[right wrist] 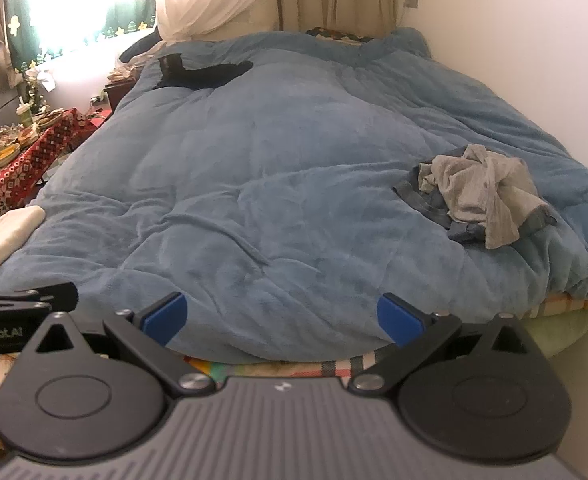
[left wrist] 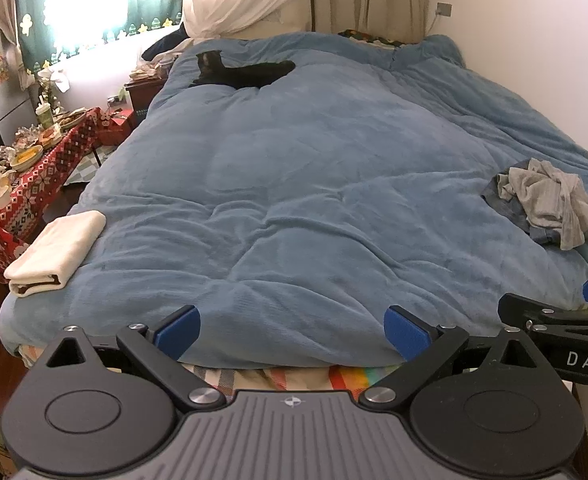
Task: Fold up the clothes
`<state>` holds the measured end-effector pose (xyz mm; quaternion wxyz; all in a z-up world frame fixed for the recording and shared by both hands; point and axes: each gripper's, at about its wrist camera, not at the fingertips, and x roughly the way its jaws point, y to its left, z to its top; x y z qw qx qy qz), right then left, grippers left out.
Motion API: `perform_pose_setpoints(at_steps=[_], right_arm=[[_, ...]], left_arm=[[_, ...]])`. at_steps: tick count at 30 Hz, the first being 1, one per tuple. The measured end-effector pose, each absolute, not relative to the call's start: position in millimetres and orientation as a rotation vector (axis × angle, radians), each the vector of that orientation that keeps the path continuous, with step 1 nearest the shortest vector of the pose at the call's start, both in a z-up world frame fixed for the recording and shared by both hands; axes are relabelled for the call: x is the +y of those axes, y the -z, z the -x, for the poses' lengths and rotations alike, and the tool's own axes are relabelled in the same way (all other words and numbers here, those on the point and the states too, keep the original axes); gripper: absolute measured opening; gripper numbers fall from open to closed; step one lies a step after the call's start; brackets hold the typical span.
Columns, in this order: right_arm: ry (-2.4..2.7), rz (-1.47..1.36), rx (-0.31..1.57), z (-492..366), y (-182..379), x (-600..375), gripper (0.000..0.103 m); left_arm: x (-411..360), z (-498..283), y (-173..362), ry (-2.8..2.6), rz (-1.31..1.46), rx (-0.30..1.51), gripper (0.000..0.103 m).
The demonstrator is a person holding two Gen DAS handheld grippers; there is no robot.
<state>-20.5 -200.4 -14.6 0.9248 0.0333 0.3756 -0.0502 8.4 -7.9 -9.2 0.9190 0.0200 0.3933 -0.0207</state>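
Both grippers hang at the foot edge of the bed, empty. The left gripper has its blue pads spread wide over the near edge of the blue comforter, nothing between them. The right gripper matches it: wide apart, holding nothing.

The work waits at the right edge of the bed: a crumpled heap of clothes, a grey garment bunched on top of something denim-blue. How many pieces are in that tangle I cannot tell from here. At the near left corner a folded cream cloth sits, overhanging the edge a little.

Now the hazards. The heap is knotted together, so a pinch on the grey top layer may drag the denim piece up with it, or catch only a loose flap that slips out. The plush comforter is soft and wrinkled; a deep reach could bite comforter along with garment. And up near the head of the bed, toward the left edge, lies a black cat — well apart from the heap, but if it wanders over, the folding space goes.
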Motion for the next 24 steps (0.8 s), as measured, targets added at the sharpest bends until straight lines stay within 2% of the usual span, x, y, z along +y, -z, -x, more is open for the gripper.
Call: perform_pose_setpoints(at_steps=[15,17,24], right_arm=[[0.226,-0.072,0.770,-0.5,38.3,-258.8,0.102],[0.257,-0.058,0.763,-4.7,42.0,-272.6,0.102],[0.323,-0.003,0.745,-22.4,56.9,-324.2,0.102]], left_arm=[[-41.9,-57.3,36.0,0.107,-0.007,0.883,0.099],[-49.3,-67.8,39.4,0.114,-0.002,0.889,0.092],[-93.7,-112.9,54.9,0.209,-0.004,0.926,0.079]])
